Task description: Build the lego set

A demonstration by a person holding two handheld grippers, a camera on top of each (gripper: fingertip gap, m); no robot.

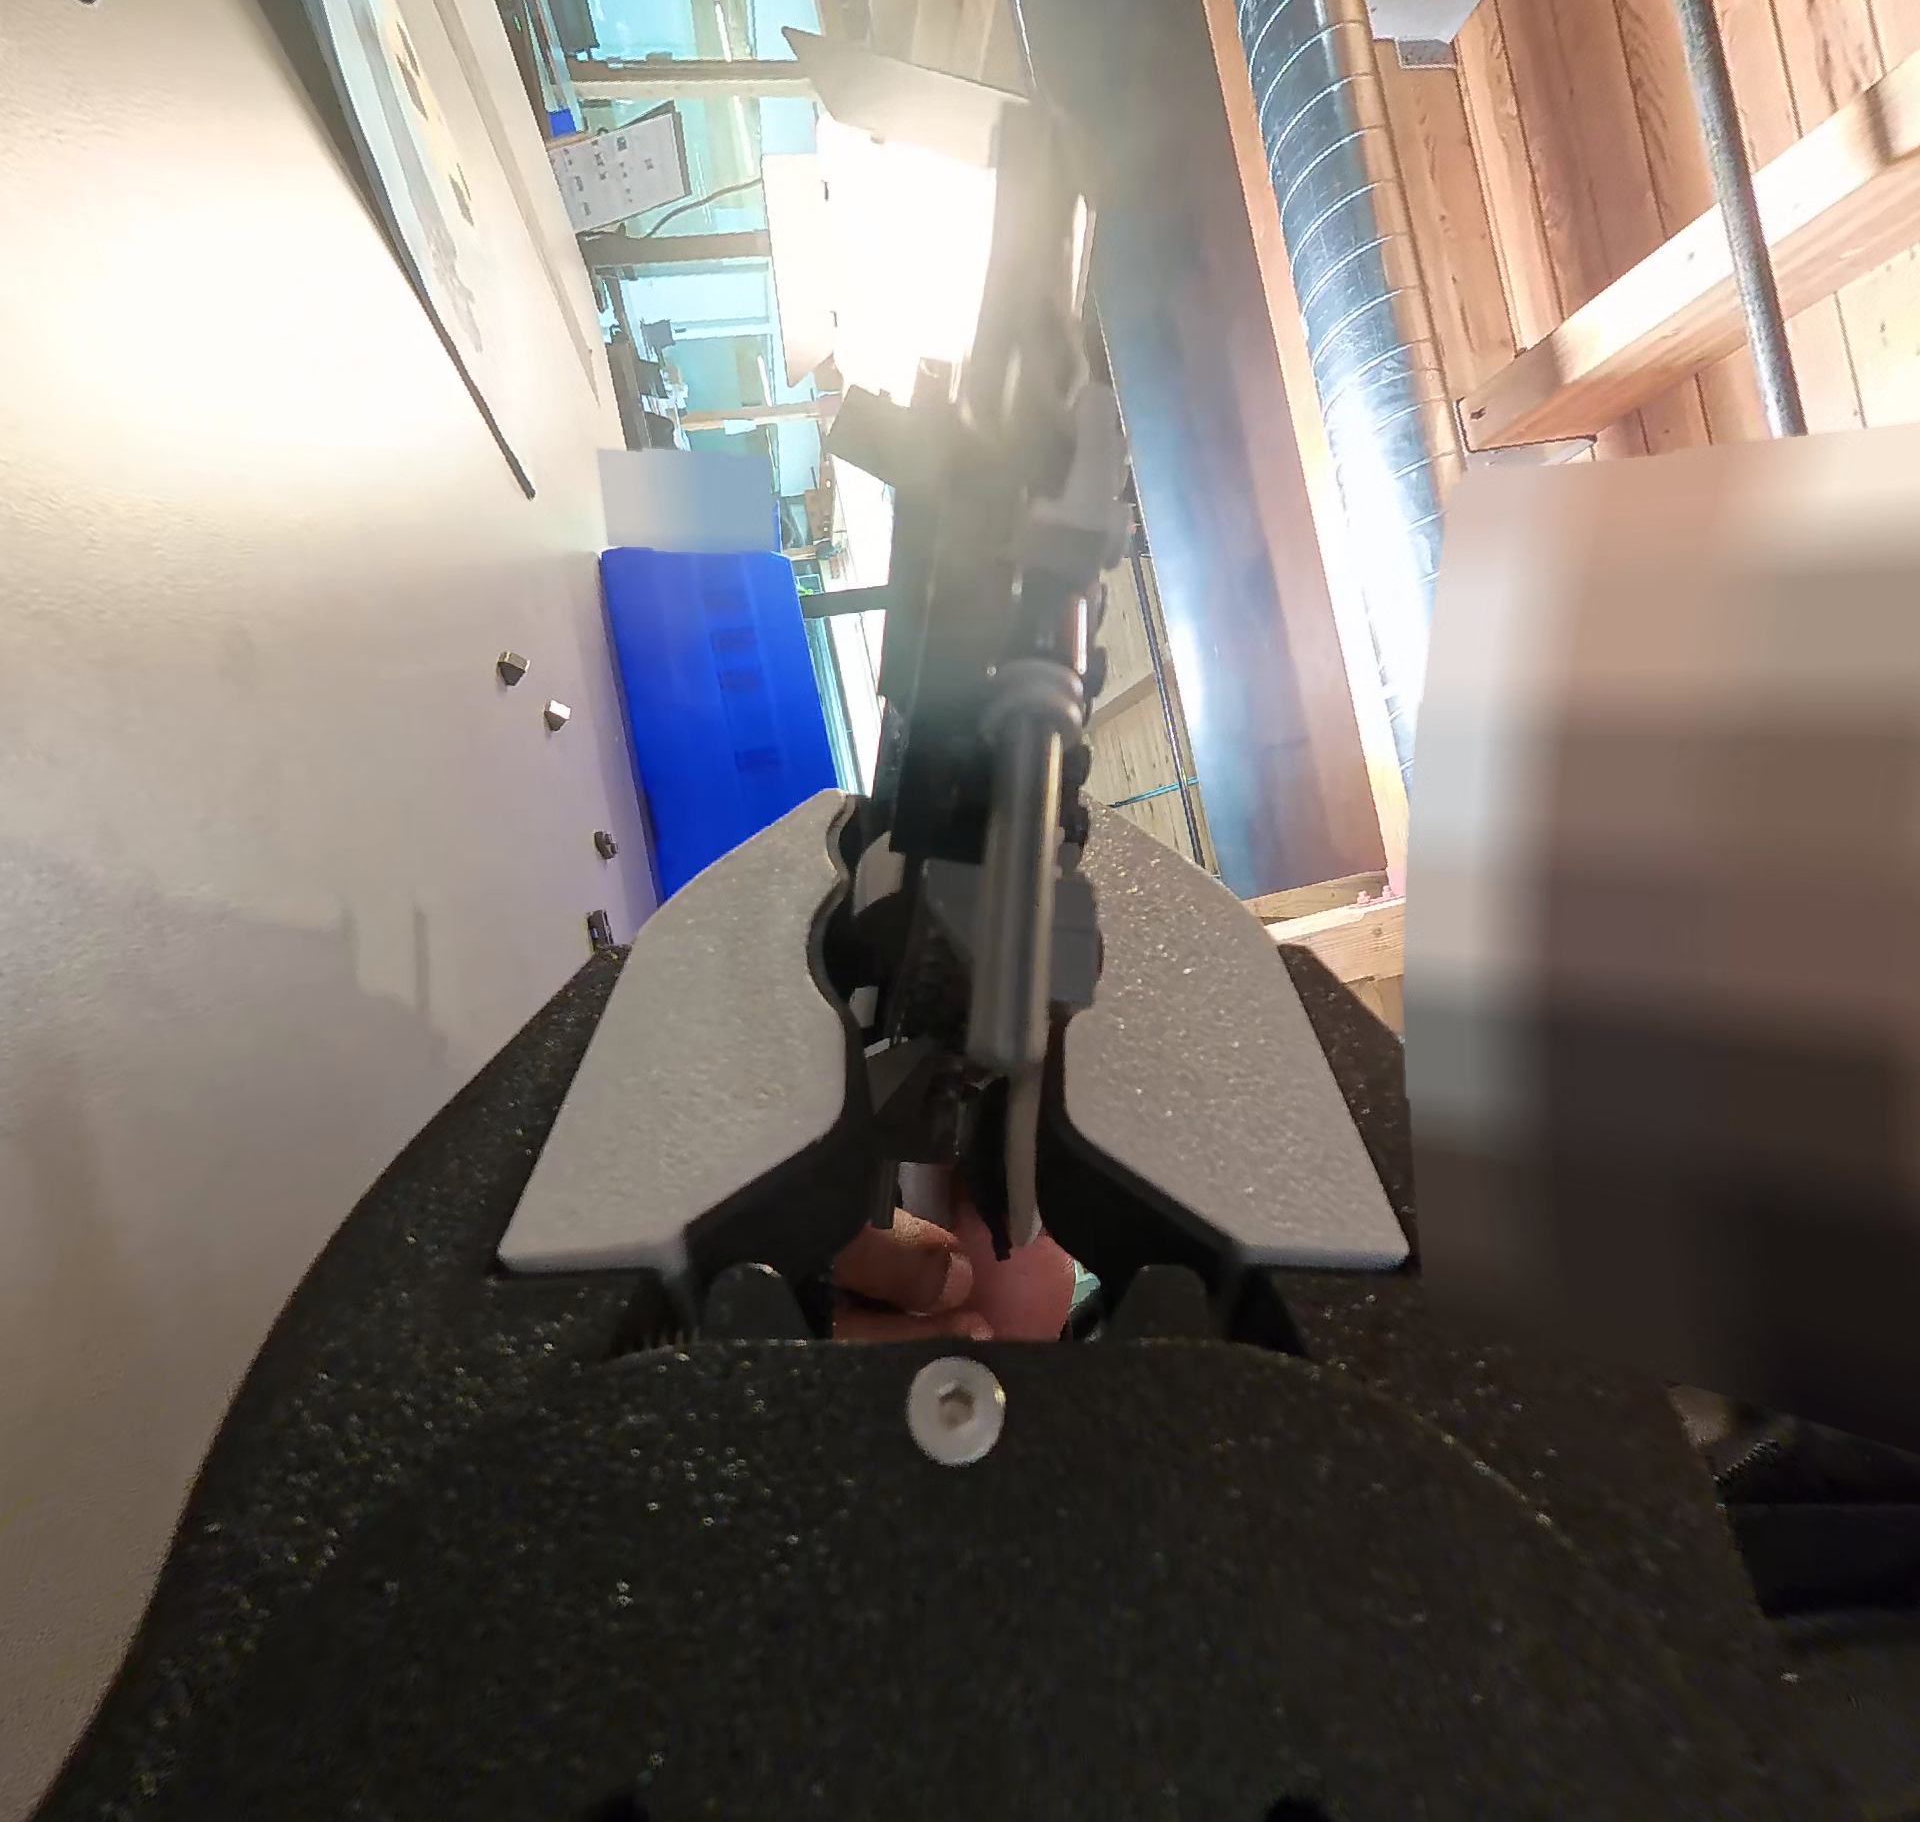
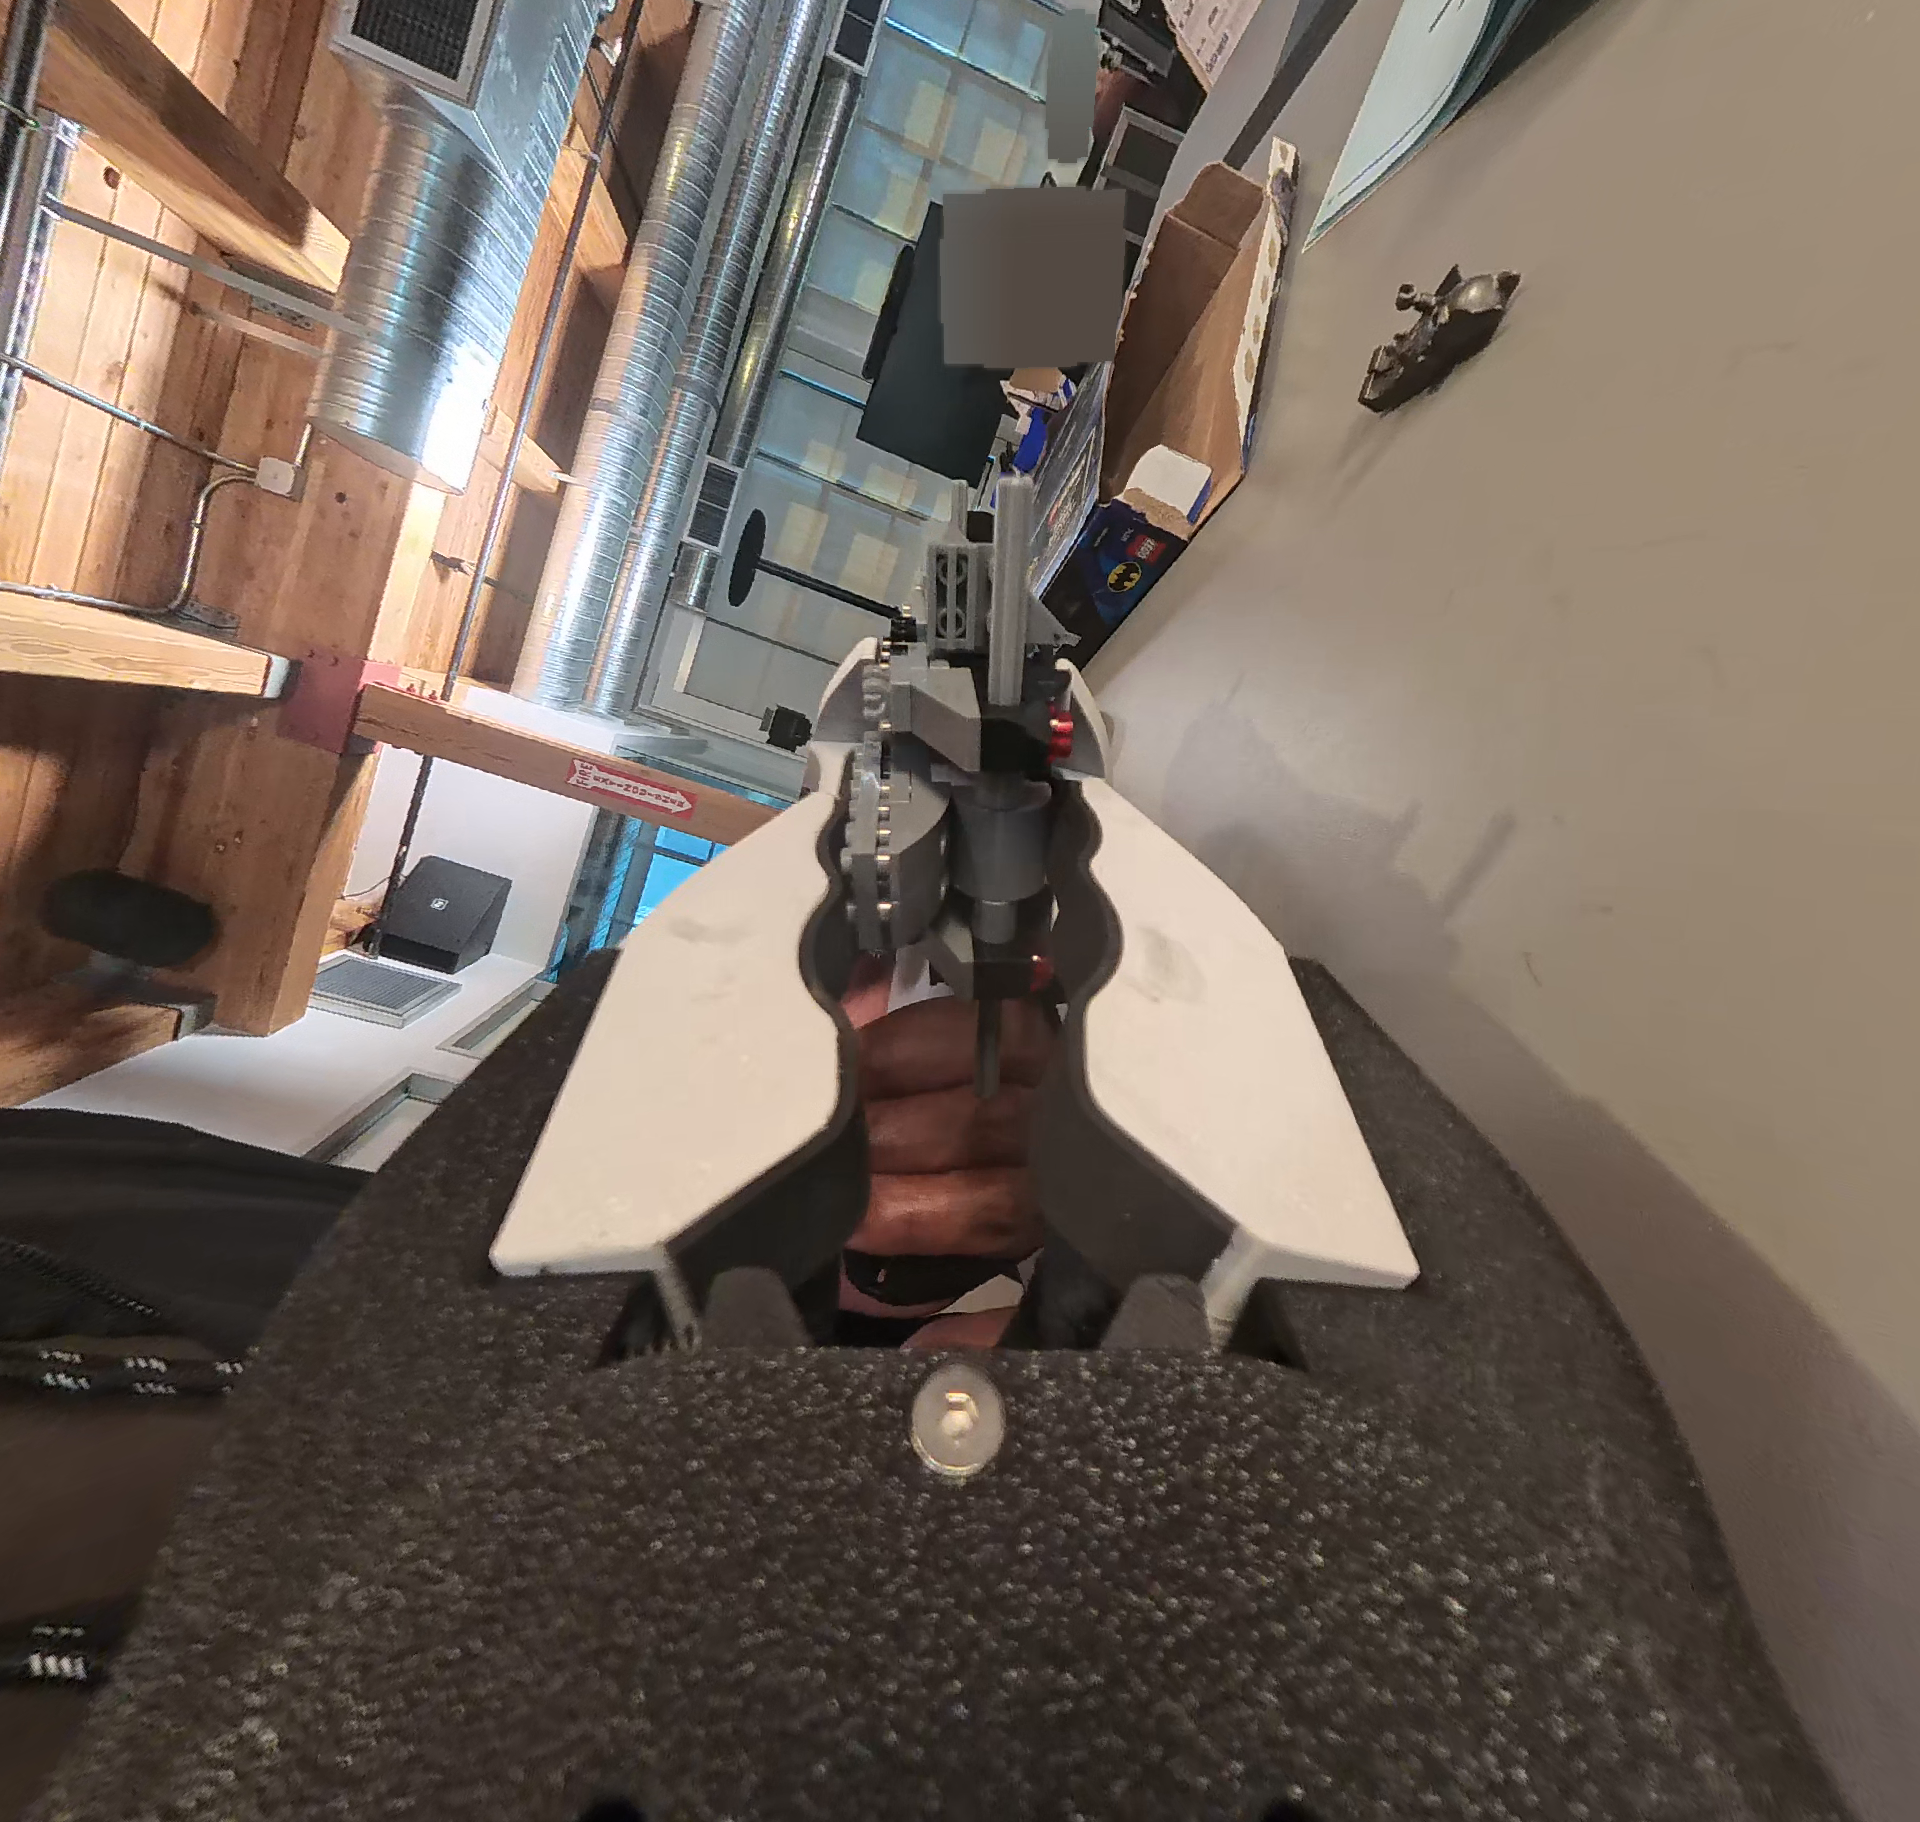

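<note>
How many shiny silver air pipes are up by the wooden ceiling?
2: a fat silver pipe with a vent beside the beams, and a thinner pipe next to the windows. More may be hidden.

Around me, warm wooden plank walls and beams carry ribbed silver ducts; tall glazed windows let in hard, bright daylight. A pale grey surface runs alongside me; a blue bin sits against its far end.

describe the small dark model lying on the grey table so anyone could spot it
In the right wrist view, follow the grey table toward its far end. The dark model lies alone on bare surface, short of the open booklet and beside the cardboard box; it is lumpy, metallic grey-black.
</note>
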